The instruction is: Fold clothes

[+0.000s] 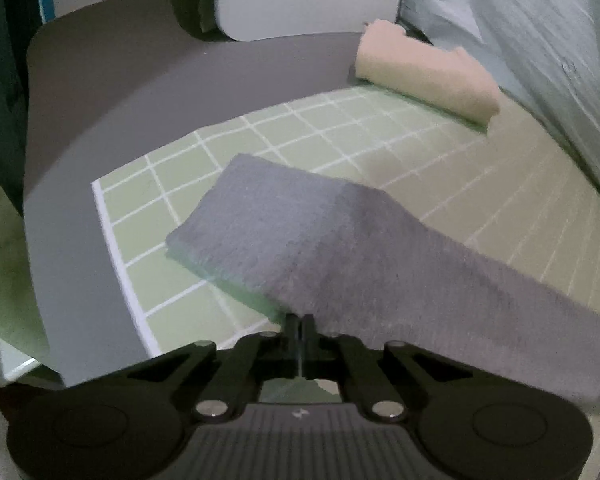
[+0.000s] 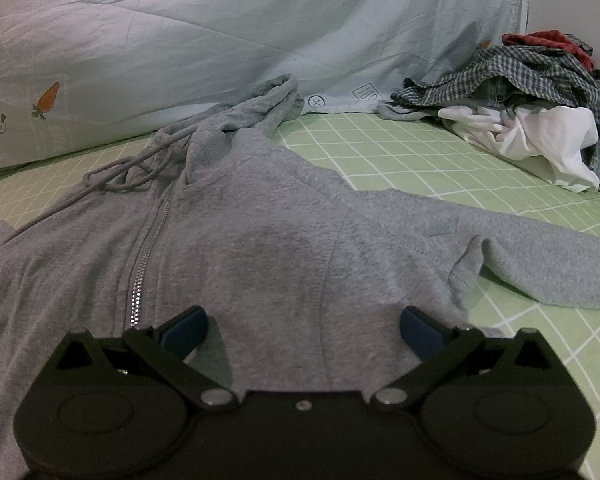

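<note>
The left gripper (image 1: 300,326) had its fingers pinched on the grey hoodie (image 2: 260,240), holding its sleeve (image 1: 340,248) across the middle of the left wrist frame above the green checked sheet (image 1: 172,208). The right gripper (image 2: 302,330) hovered over the hoodie's chest, fingers spread wide. A clothes pile (image 2: 532,96) lay upper right.

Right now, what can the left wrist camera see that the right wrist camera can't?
Only the left wrist view shows a rolled cream towel near the far edge of the bed and the grey floor beside it. The left gripper has its jaws shut on the grey hoodie's sleeve.

Only the right wrist view shows the hoodie's zipper, hood and a pile of unfolded clothes; the right gripper is open.

Both show the green checked sheet and the pale blue quilt.
</note>
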Motion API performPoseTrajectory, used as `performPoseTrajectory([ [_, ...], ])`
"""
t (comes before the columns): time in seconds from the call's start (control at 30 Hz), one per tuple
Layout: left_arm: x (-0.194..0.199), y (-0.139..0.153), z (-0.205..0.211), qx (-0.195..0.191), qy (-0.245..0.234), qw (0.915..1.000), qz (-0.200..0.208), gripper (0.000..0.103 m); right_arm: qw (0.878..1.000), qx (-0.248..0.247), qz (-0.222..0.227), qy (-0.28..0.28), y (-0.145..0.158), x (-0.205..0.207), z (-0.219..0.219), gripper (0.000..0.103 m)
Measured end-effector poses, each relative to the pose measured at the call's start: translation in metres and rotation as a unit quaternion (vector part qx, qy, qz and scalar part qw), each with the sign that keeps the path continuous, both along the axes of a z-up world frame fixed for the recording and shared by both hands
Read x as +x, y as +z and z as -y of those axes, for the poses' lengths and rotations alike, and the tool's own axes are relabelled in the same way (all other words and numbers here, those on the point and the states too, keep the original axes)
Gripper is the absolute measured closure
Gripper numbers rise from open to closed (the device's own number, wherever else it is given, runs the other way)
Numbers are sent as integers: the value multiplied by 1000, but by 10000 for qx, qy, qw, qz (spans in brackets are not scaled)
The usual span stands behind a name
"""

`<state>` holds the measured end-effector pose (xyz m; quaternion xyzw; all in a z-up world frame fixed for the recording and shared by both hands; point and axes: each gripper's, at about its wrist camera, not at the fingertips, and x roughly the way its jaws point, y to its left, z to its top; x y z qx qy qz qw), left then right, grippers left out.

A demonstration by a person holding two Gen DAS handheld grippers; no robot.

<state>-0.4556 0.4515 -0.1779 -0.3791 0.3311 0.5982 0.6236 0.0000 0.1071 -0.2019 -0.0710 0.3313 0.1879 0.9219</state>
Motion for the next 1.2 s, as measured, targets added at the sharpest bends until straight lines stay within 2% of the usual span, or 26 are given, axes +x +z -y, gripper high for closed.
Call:
performPoseTrajectory([
  [0.1,-5,1,12,-50,-116,9998,-155,101,10000,15,-2,0,0,0,0,0],
  [0.27,-14,4,18,-251,41,9994,-228,102,10000,3,1,8,0,0,0,0],
  [0.37,-16,16,19,-245,67,9997,17,101,10000,42,-26,41,1,0,2,0],
  [0.43,-10,28,20,-86,-27,9997,207,96,9998,39,-135,142,3,1,3,0],
  [0.53,22,44,21,177,-401,9985,323,85,9985,116,-436,318,15,7,8,0],
  [0.6,49,51,22,305,-741,9959,428,82,9984,251,-345,362,28,15,13,0],
  [0.7,90,62,22,497,-1248,9892,583,71,9987,317,-189,344,47,46,18,1],
  [0.77,124,65,21,547,-1656,9822,704,64,9983,403,-252,348,53,80,20,12],
  [0.83,172,60,14,393,-2213,9710,817,58,9970,490,-478,367,55,116,19,23],
  [0.9,222,56,9,283,-2762,9558,966,52,9931,635,-798,580,53,145,9,32],
  [0.93,246,53,7,243,-2973,9486,1059,42,9899,728,-958,753,51,158,2,40],
  [0.97,269,49,4,192,-3166,9414,1149,37,9862,814,-1113,921,48,170,-5,47],
  [1.0,293,45,1,141,-3358,9337,1238,34,9827,870,-1240,1065,45,179,-13,47],
  [1.1,351,32,-2,-9,-3860,9149,1181,34,9748,1013,-1475,1331,34,200,-30,47],
  [1.2,384,17,3,-67,-4234,9019,853,35,9717,931,-1512,1558,27,208,-45,66],
])
